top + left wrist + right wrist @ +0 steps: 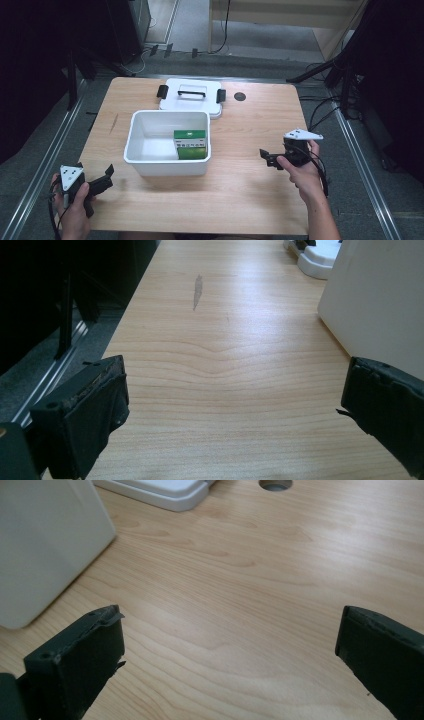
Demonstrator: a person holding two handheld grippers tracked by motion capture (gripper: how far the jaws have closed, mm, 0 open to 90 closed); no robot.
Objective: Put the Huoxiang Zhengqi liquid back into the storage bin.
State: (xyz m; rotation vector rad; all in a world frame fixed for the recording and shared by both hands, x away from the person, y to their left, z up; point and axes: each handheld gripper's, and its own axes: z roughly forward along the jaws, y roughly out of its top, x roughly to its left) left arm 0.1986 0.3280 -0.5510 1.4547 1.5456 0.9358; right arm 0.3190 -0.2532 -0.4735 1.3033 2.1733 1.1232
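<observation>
Table [250, 190]: light wood, with a round hole [240, 96] at about 1 o'clock from the middle and a dark streak [115, 121] towards 9 o'clock.
Bin [145, 160]: white, open-topped, at the middle of the table, upright.
Boxes [190, 144]: green, packed inside the bin at its 4 o'clock corner, touching its wall; their number is hard to tell.
Lid [190, 105]: white, flat on the table at 12 o'clock from the bin, just beside its far rim, with a black handle on top and 2 black clips at its ends.
Left gripper [102, 179]: held in a hand at 8 o'clock from the bin, near the table's front edge, jaws wide apart and empty over bare wood; in its own view the bin's wall lies at 2 o'clock.
Right gripper [267, 156]: held in a hand at 3 o'clock from the bin, well apart from it, jaws wide apart and empty, pointing towards the bin; in its own view the bin stands at 10 o'clock, the lid at 12 o'clock.
</observation>
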